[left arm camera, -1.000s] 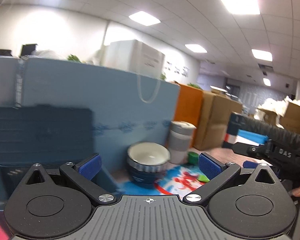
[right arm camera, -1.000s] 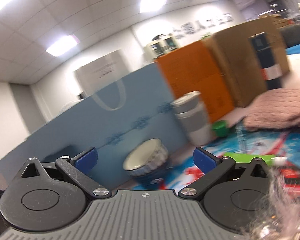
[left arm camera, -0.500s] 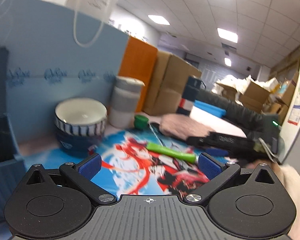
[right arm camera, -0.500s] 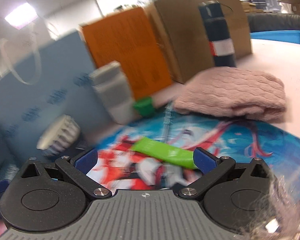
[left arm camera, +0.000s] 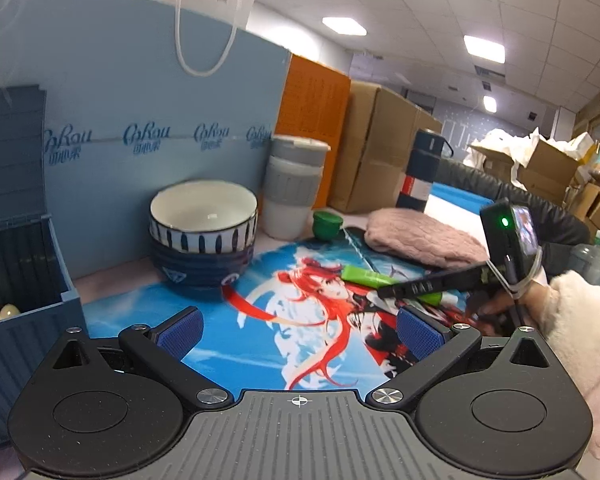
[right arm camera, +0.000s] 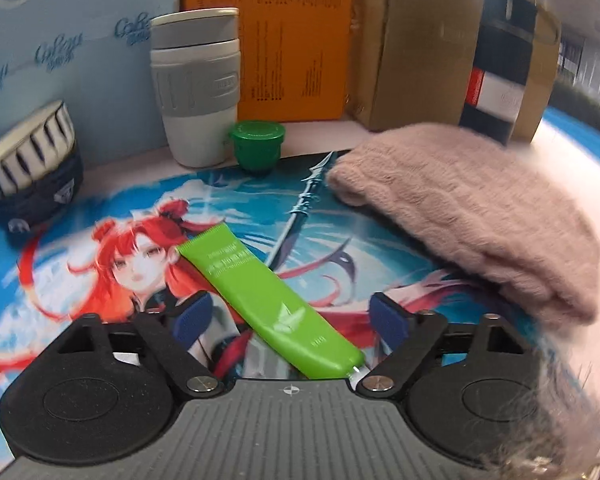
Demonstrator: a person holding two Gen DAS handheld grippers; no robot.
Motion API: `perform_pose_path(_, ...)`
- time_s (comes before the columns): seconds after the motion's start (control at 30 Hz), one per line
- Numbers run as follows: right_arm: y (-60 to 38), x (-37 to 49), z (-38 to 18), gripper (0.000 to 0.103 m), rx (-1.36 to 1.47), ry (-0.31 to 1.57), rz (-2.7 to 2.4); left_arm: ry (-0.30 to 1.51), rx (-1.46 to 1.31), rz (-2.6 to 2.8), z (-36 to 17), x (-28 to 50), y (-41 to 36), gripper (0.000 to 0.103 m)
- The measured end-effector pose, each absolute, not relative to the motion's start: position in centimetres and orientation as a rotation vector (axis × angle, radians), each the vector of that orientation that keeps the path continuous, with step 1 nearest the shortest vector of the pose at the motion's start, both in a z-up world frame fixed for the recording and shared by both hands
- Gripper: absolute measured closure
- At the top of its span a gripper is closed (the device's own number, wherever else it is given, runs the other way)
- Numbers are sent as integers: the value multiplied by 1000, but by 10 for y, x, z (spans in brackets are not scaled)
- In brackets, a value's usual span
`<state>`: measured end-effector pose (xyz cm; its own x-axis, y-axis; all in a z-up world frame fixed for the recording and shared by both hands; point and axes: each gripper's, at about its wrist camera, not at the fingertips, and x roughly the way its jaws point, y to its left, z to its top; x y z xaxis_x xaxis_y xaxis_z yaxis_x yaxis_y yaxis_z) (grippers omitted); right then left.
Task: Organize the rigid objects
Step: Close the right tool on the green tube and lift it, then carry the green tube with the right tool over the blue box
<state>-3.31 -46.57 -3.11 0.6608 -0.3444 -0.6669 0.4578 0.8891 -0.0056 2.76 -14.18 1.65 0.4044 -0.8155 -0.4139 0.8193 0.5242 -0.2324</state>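
The right gripper point(right arm camera: 286, 316) points down at a bright green plastic tube point(right arm camera: 268, 304) that lies flat on the printed blue-and-red anime mat point(right arm camera: 100, 264) covering the table. The tube runs slantwise between the jaws, its capped end close to the gripper body and its crimped end out beyond the fingertips. The jaws are closing, yet a gap shows between each blue pad and the tube, so nothing is gripped.

Ahead of these jaws and to their left stands a grey-and-white lidded plastic cup point(right arm camera: 196, 88), with a small green plastic capsule point(right arm camera: 257, 144) just beside it. A folded pink knitted cloth point(right arm camera: 480, 208) lies ahead to the right.

The left gripper point(left arm camera: 298, 330) hangs over the mat with its jaws wide apart and nothing between them. Ahead of its left jaw sits a white striped ceramic bowl point(left arm camera: 203, 218) stacked in a dark blue bowl point(left arm camera: 200, 264). Farther left is a blue plastic crate point(left arm camera: 28, 312). Ahead of its right jaw the right gripper reaches over the tube, held by a hand point(left arm camera: 496, 304) in a fluffy pale sleeve point(left arm camera: 580, 328).
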Motion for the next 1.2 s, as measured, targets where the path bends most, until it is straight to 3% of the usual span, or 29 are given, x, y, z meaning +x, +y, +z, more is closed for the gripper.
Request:
perform_pose_path(0.17, -470, -22, -26, 41, 196, 710, -480, 537, -35, -1034, 25, 32, -134, 0)
perform_pose_path(0.23, -472, -19, -25, 53, 210, 708, -509, 529, -48, -1029, 28, 33, -130, 0)
perform_pose_path(0.27, -472, -17, -24, 64, 208, 709, -529, 528, -52, -1025, 29, 34, -129, 0)
perform_pose_path(0.4, -473, -17, -21, 71, 253, 705, -541, 523, -75, -1009, 34, 37, -122, 0)
perform_pose_path(0.7, -467, -50, -5, 73, 556, 550, -438, 517, -127, -985, 42, 44, -109, 0)
perform_pose_path(1.2, -377, -128, 80, 72, 504, 293, -231, 500, -121, -966, 63, 32, -96, 0)
